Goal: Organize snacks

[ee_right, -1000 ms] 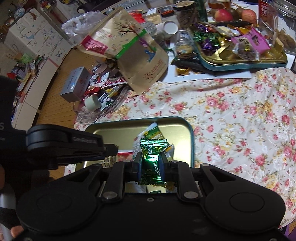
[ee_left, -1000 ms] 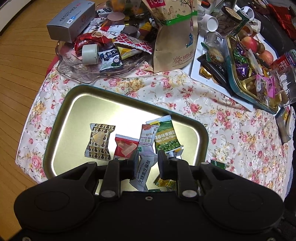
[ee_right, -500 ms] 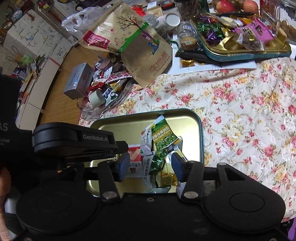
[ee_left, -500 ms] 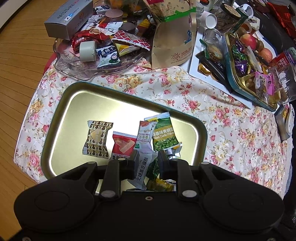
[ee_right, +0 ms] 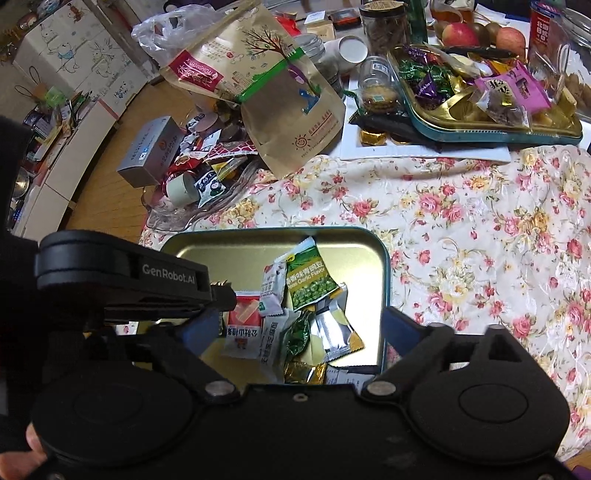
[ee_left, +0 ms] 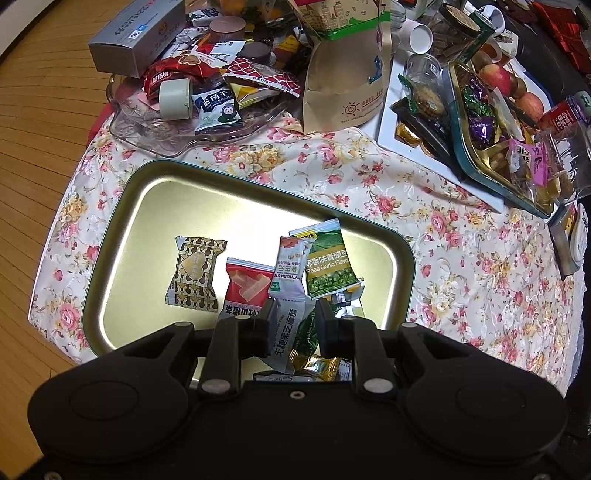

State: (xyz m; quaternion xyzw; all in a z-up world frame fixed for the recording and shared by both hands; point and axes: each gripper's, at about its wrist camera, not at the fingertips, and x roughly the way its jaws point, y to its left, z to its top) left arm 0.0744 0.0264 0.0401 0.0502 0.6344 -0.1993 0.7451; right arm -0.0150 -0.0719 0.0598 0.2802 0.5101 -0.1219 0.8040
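Note:
A gold tray with a teal rim [ee_left: 122,206] [ee_right: 386,280] lies on the floral cloth and holds several snack packets, among them a green peas packet [ee_left: 328,266] [ee_right: 308,278] and a red one [ee_left: 245,286]. A green foil candy [ee_right: 297,334] [ee_left: 308,334] lies loose on the pile. My right gripper [ee_right: 301,325] hovers over it, jaws opening wide, and its pads touch nothing. My left gripper [ee_left: 295,314] [ee_right: 221,295] hangs shut above the tray's near part. A white packet [ee_left: 288,332] shows through its narrow gap but lies in the tray below.
A clear glass dish [ee_left: 155,136] heaped with snacks and a grey box [ee_left: 136,33] sit at the far left. A brown paper bag [ee_left: 347,74] stands behind the tray. A teal tin of candies [ee_left: 491,147] is at the far right. Wooden floor lies beyond the cloth's left edge.
My right gripper went from shut on the green foil candy to wide open, and the candy dropped onto the packets in the tray. The left gripper stayed shut and still.

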